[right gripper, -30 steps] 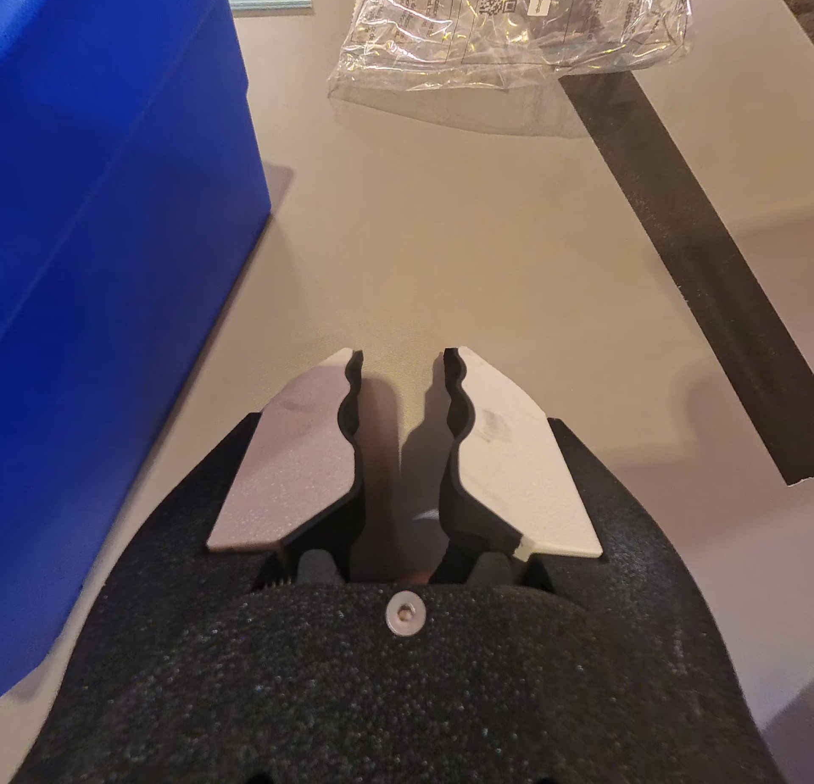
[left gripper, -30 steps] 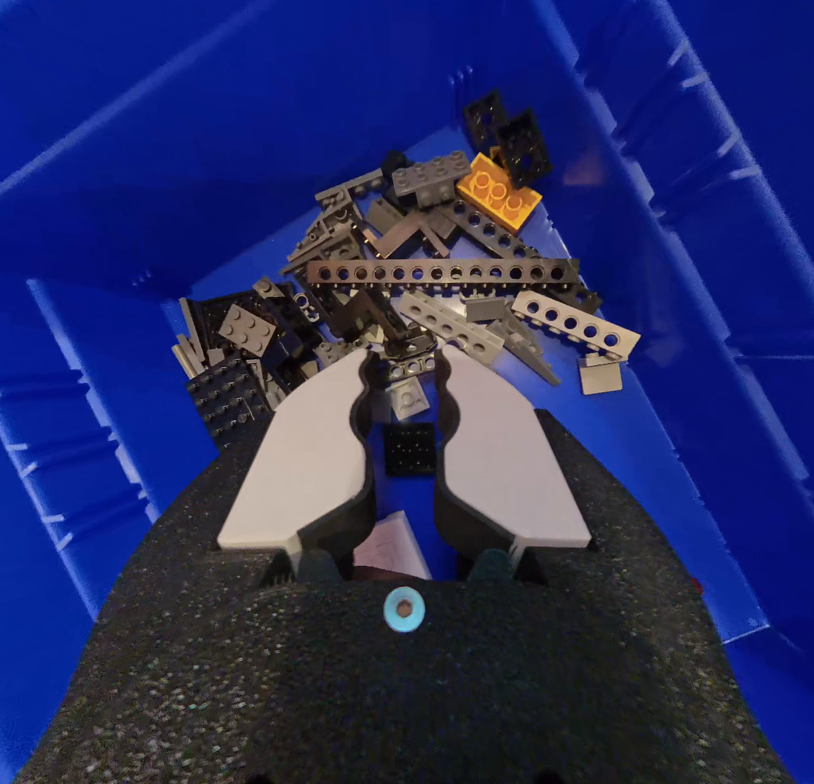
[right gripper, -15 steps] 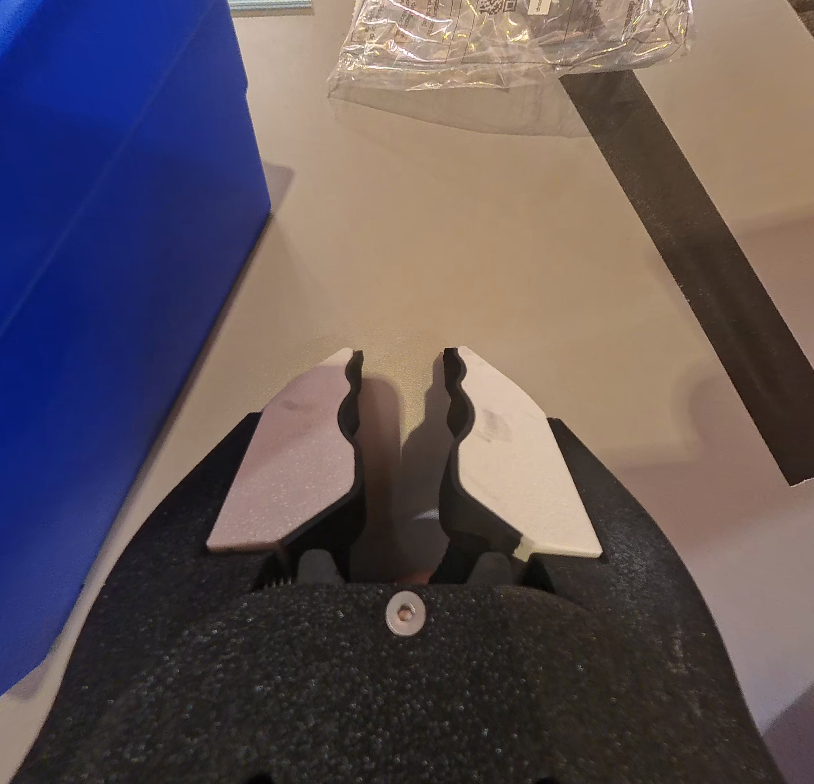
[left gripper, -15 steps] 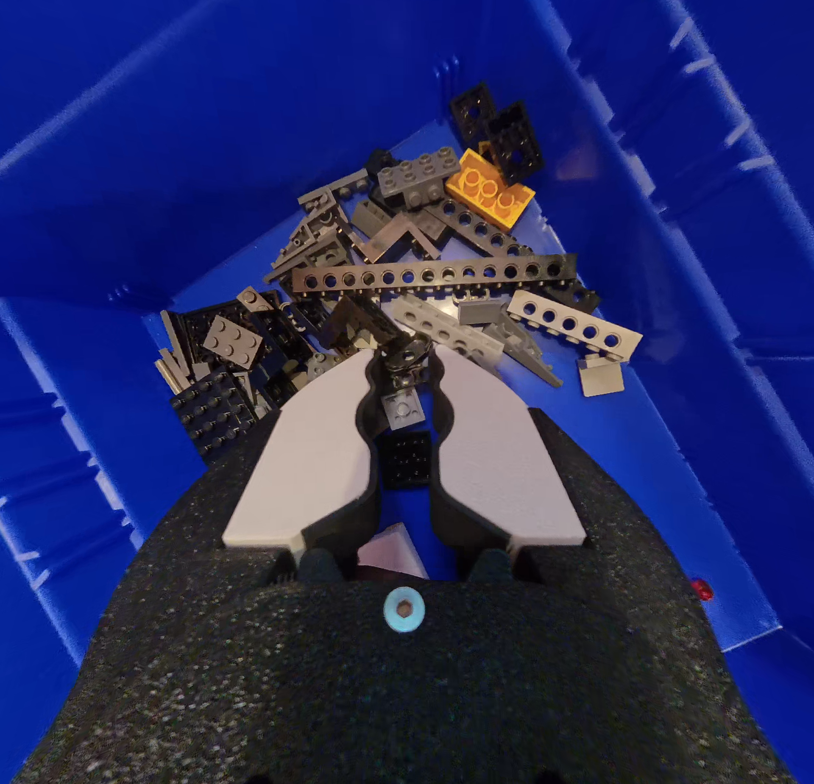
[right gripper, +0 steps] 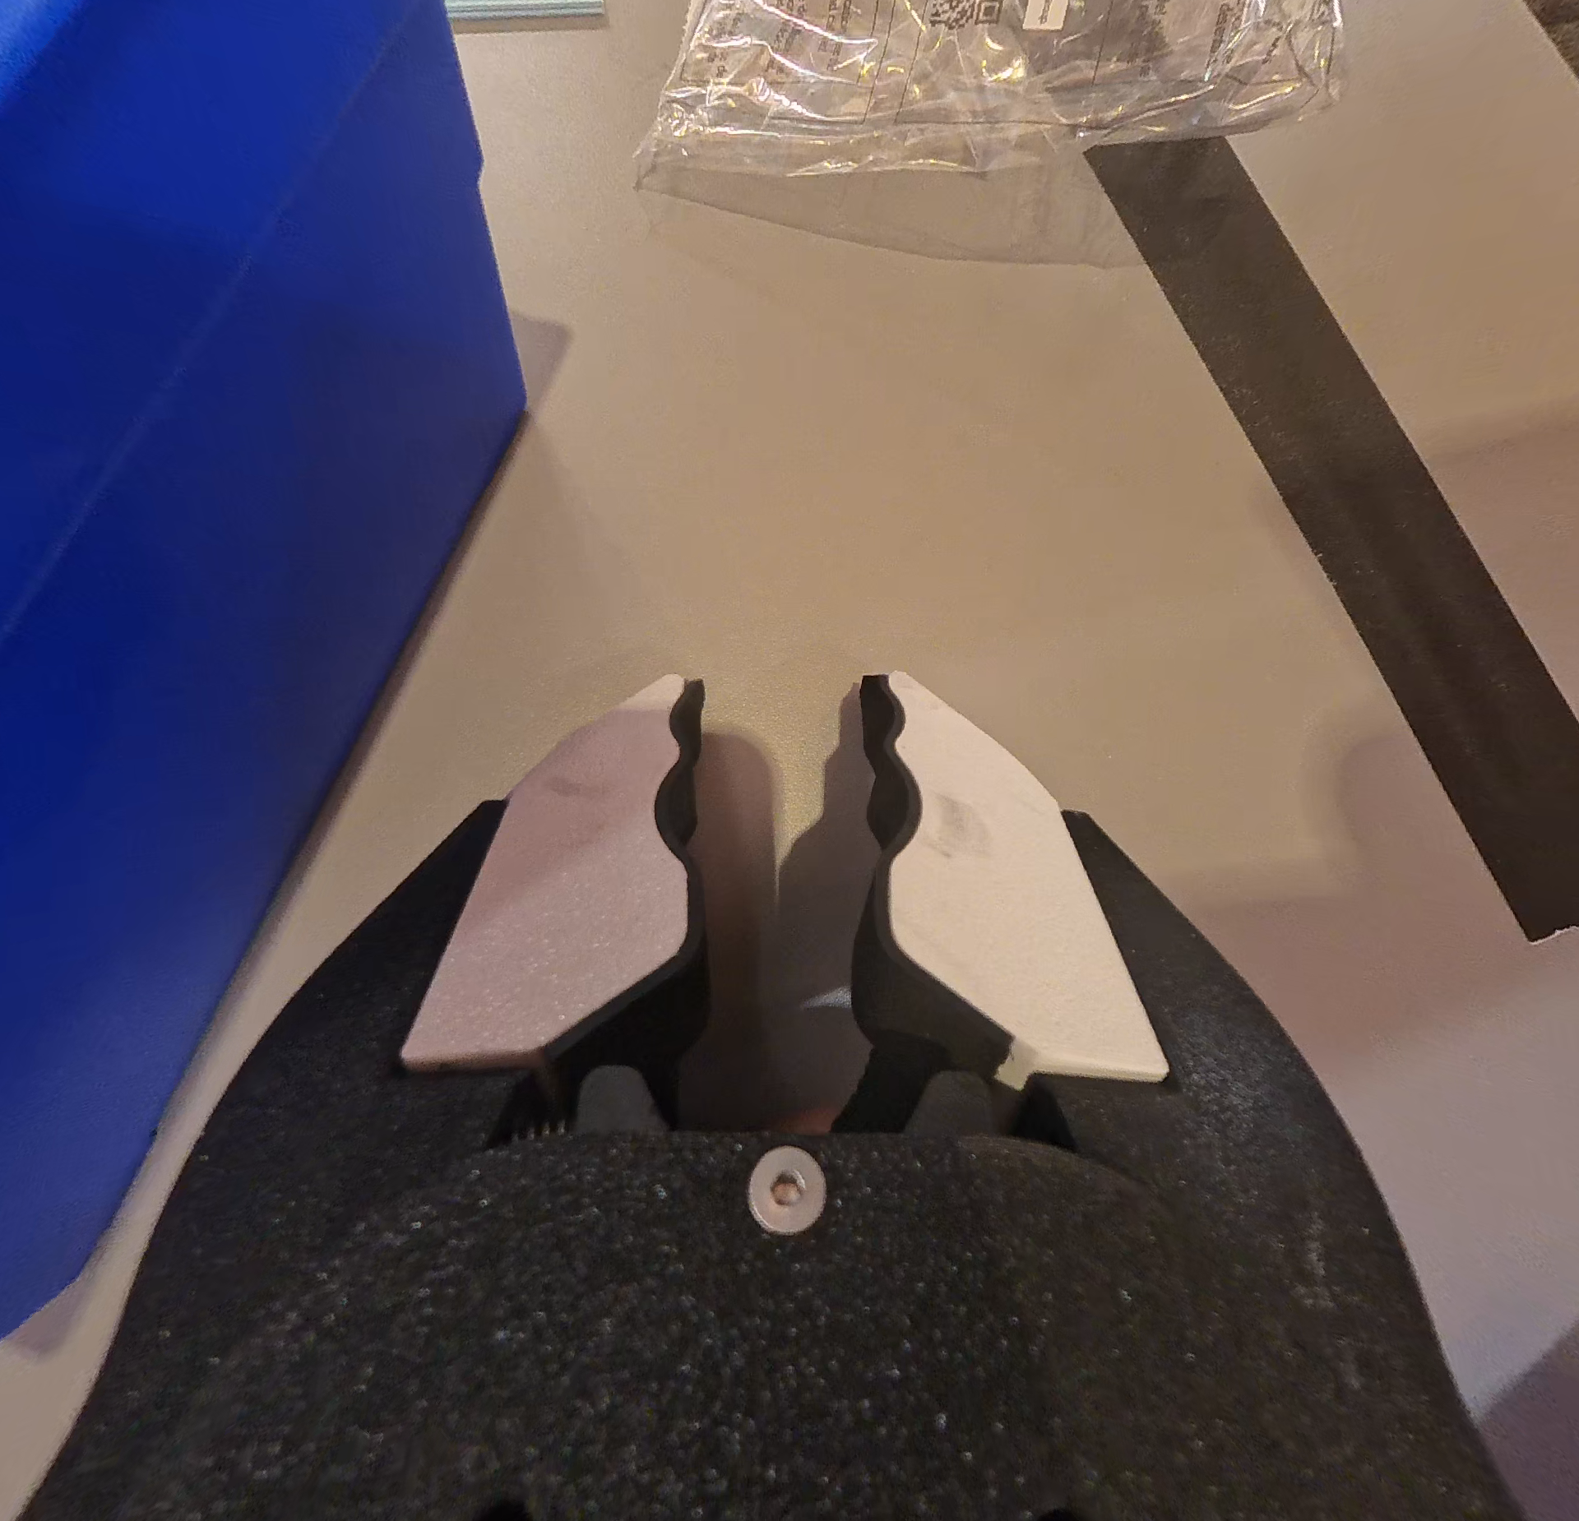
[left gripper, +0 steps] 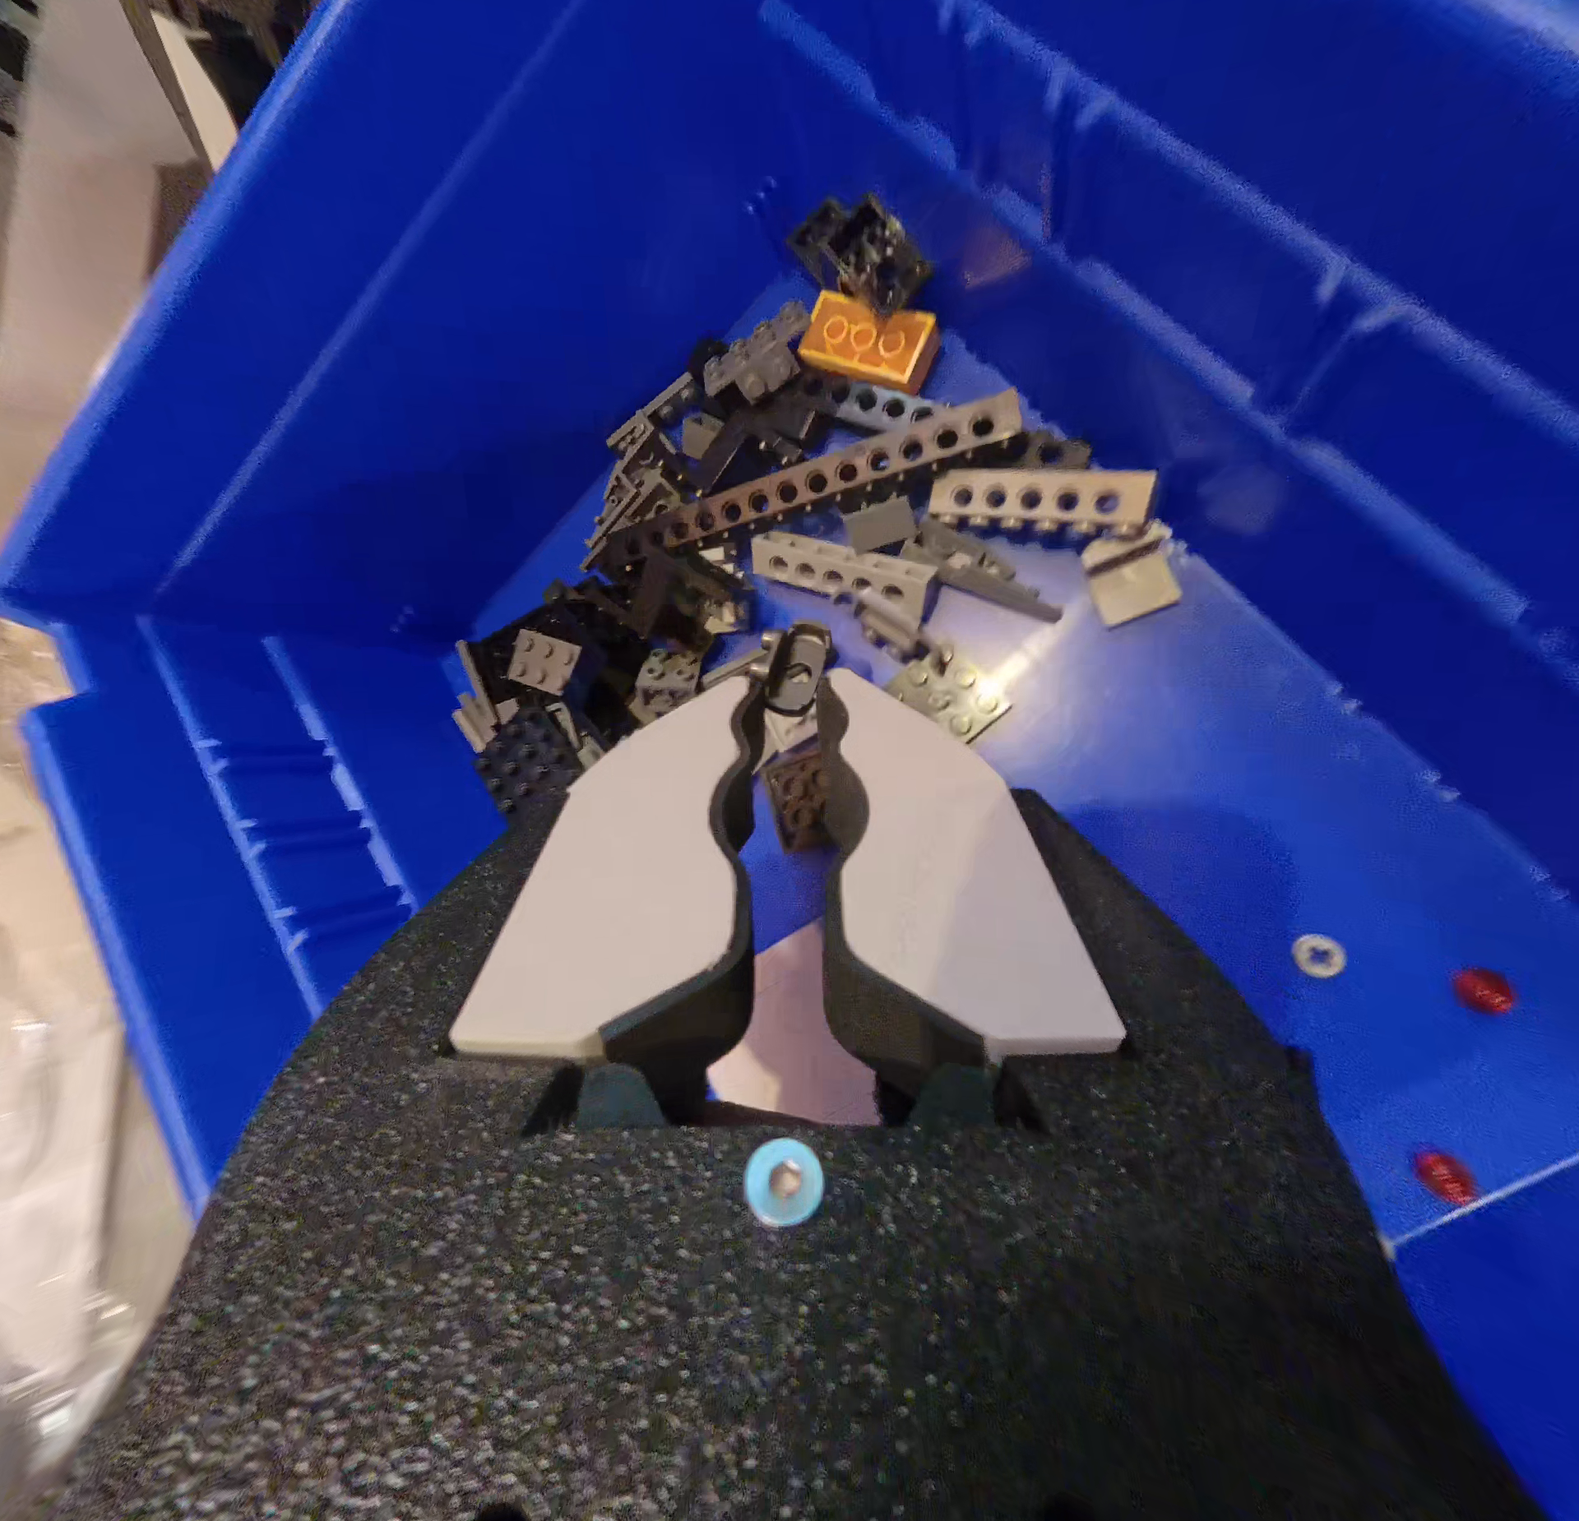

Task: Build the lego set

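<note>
Blue plastic fills my left view: a big bin (left gripper: pixel 427 369) with a heap of building bricks (left gripper: pixel 812 523) on its floor, mostly grey and black, plus one orange brick (left gripper: pixel 871 344) at the far end. My left gripper (left gripper: pixel 788 687) points down into the bin, tilted, just over the near edge of the heap. Its fingers are nearly together and pinch a small dark grey piece (left gripper: pixel 795 668) that sticks out past the tips. My right gripper (right gripper: pixel 782 686) lies low and level over the tan table (right gripper: pixel 854 455), beside the bin's outside wall (right gripper: pixel 214 369). Its fingers stand apart, holding nothing. A clear plastic bag (right gripper: pixel 983 53) lies far ahead of it.
</note>
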